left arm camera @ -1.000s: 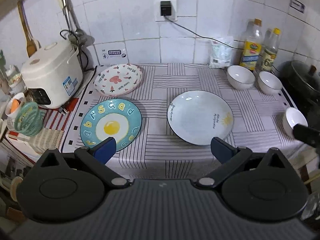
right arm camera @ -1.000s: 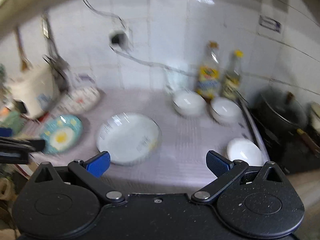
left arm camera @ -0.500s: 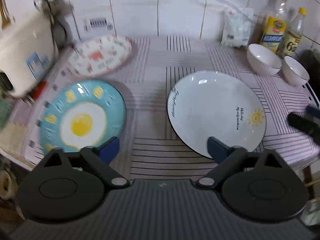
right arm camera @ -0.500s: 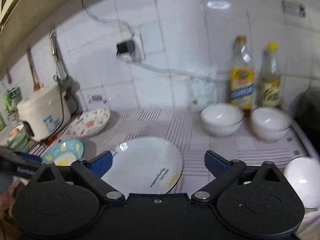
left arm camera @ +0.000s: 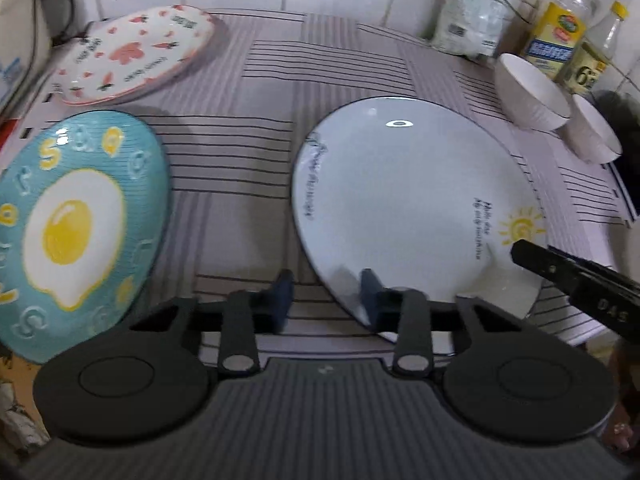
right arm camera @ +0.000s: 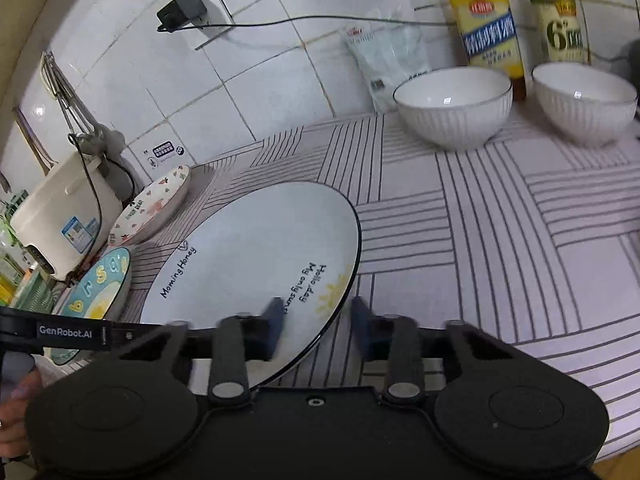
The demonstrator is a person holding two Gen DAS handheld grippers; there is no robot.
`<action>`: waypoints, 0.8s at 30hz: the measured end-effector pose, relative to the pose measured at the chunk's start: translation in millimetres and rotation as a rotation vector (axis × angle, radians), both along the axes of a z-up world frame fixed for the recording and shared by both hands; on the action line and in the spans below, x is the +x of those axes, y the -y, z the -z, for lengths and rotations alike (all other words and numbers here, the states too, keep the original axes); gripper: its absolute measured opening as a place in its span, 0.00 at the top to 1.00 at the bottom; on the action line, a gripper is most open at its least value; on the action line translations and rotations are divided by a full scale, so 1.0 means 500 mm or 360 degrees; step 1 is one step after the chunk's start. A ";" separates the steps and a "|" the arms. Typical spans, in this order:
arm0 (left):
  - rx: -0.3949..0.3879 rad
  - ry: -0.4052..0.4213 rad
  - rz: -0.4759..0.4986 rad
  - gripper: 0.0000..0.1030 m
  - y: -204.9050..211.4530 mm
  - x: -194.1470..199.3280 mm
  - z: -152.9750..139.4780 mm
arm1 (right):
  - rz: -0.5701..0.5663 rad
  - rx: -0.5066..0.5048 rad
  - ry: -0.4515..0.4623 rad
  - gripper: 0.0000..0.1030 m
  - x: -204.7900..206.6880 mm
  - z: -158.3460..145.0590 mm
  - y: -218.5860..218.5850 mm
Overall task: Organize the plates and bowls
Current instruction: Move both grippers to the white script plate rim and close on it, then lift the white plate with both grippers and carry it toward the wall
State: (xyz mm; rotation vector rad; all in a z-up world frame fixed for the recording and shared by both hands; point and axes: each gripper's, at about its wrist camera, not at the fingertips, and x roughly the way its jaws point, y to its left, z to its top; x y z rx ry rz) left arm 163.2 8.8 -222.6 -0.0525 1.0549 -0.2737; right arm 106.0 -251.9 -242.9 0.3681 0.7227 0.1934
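Both grippers straddle the near rim of the pale sun-print plate (left arm camera: 404, 204) on the striped tablecloth (left arm camera: 248, 92). The left gripper (left arm camera: 326, 298) has one finger (left arm camera: 370, 292) over the plate and one outside its rim; the right gripper (right arm camera: 316, 326) likewise. Their jaws have just been closing, now narrow, though pad contact on the rim cannot be told. Earlier both hung wide open, higher above the counter. Farther left lie the egg plate (left arm camera: 76, 220) and the carrot-print plate (left arm camera: 132, 52); two white bowls (right arm camera: 454, 106) stand far right.

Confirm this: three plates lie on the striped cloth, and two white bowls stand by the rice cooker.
Wrong place. The two white bowls stand by the oil bottles, across the cloth from the rice cooker, as the right wrist view shows. Three plates is right.
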 end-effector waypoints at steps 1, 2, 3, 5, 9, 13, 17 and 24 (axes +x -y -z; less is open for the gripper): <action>-0.0015 -0.0005 0.0007 0.75 0.003 0.002 0.004 | 0.0004 -0.0011 0.0000 0.77 -0.001 0.001 0.002; -0.0027 -0.0011 0.0012 0.76 0.007 0.005 0.007 | 0.0005 -0.0015 -0.0005 0.78 -0.002 0.003 0.004; -0.0034 -0.0014 0.0006 0.76 0.010 0.006 0.009 | -0.0003 0.0007 -0.0008 0.78 -0.001 0.004 0.009; -0.0045 -0.0014 -0.0019 0.76 0.010 0.008 0.011 | -0.0015 0.0058 -0.0023 0.79 0.005 0.009 0.020; -0.0105 -0.0027 -0.0053 0.76 0.003 0.017 0.017 | -0.0040 0.0085 -0.0036 0.79 0.011 0.014 0.025; -0.0096 -0.0005 -0.0039 0.76 0.003 0.020 0.018 | -0.0057 0.0124 -0.0062 0.78 0.030 0.026 0.029; -0.0056 0.0021 0.0003 0.76 0.003 0.021 0.008 | -0.0074 0.0100 -0.0085 0.78 0.037 0.020 0.024; -0.0087 0.0074 -0.0037 0.76 -0.013 0.059 -0.014 | -0.0146 0.0062 -0.0064 0.76 0.049 0.008 0.009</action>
